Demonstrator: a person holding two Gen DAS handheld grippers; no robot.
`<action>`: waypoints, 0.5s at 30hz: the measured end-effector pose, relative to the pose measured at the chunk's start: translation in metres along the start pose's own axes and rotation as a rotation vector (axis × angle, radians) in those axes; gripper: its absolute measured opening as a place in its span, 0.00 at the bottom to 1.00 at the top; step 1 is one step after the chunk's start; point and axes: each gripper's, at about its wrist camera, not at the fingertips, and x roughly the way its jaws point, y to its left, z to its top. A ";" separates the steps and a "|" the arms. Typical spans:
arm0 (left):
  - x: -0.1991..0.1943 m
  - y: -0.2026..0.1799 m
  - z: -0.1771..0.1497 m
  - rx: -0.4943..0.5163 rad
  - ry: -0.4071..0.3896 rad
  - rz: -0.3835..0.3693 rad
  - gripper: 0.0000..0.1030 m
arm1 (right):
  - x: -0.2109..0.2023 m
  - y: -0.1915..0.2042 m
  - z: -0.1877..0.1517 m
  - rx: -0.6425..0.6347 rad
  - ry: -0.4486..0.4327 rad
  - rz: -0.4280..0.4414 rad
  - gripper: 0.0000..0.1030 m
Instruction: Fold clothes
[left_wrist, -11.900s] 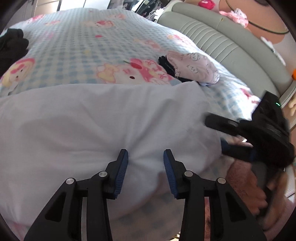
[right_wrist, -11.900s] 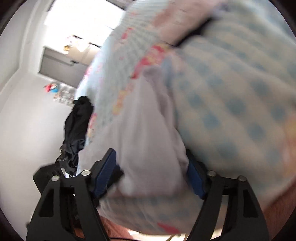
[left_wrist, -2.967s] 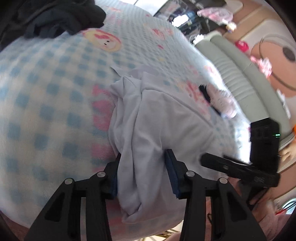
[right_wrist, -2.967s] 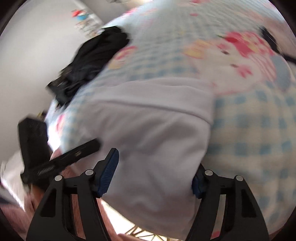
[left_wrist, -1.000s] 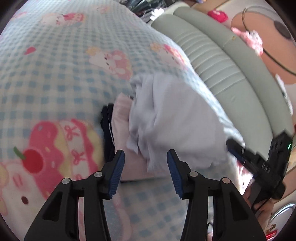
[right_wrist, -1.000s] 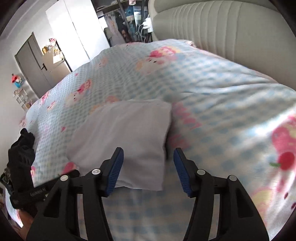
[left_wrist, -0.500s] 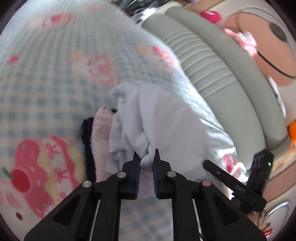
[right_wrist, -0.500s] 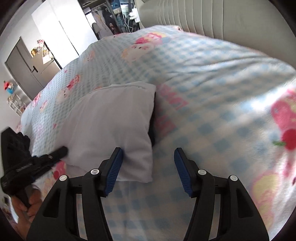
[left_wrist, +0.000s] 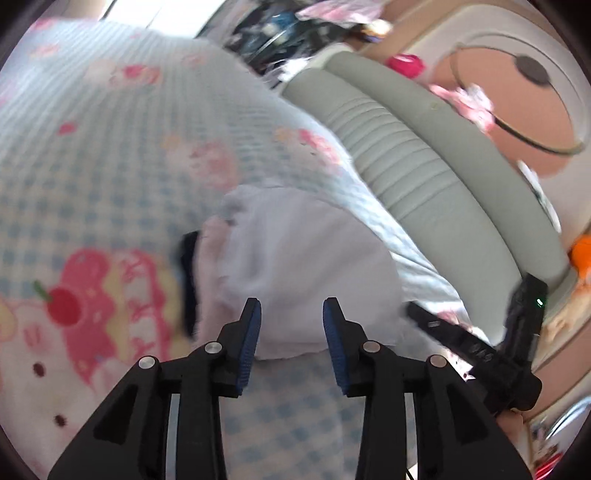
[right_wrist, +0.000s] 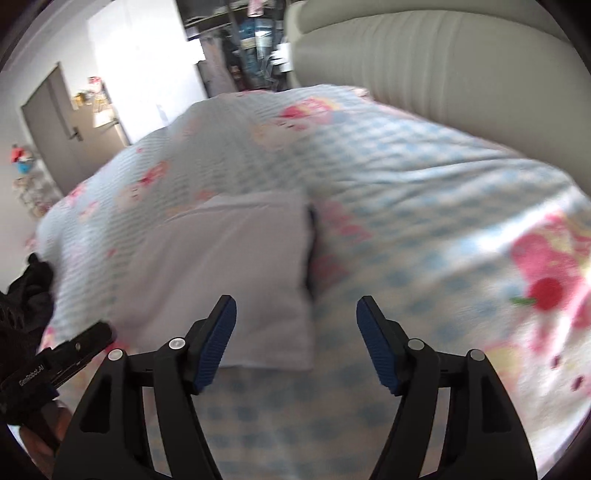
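**With the white top folded, both grippers let it rest on the pile**

Since the folding looks done, the folded white top (left_wrist: 306, 266) lies flat on the checked blanket (left_wrist: 110, 192), on top of a pink garment (left_wrist: 212, 266) and a dark one (left_wrist: 188, 273). I think it sits there so the folded clothes make one neat stack.

The left gripper (left_wrist: 291, 328) has just been opening. Its blue pads stand apart with only the near edge of the top showing in the gap, and they do not press on it. That looks like a let-go, so the top can settle without being pulled out of shape.

The right gripper (right_wrist: 295, 332) has just been opening too, and its jaws stand wide. In its view the top's near right corner lies just ahead of the gap, toward 11 o'clock, and no pad touches the cloth.

More dark clothes (right_wrist: 31, 280) wait far off at 9 o'clock in the right view. They look unfolded, so they may come next. The grey headboard (left_wrist: 424, 166) runs along the bed at 2 o'clock in the left view.
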 end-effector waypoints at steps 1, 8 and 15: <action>0.013 -0.002 0.000 0.013 0.043 0.040 0.37 | 0.009 0.004 -0.003 -0.008 0.040 -0.009 0.67; -0.030 -0.018 -0.002 0.059 0.022 -0.017 0.32 | -0.025 0.030 -0.021 -0.094 0.050 -0.003 0.60; -0.127 -0.032 0.033 0.273 -0.059 0.182 0.53 | -0.083 0.113 -0.015 -0.145 -0.001 0.147 0.81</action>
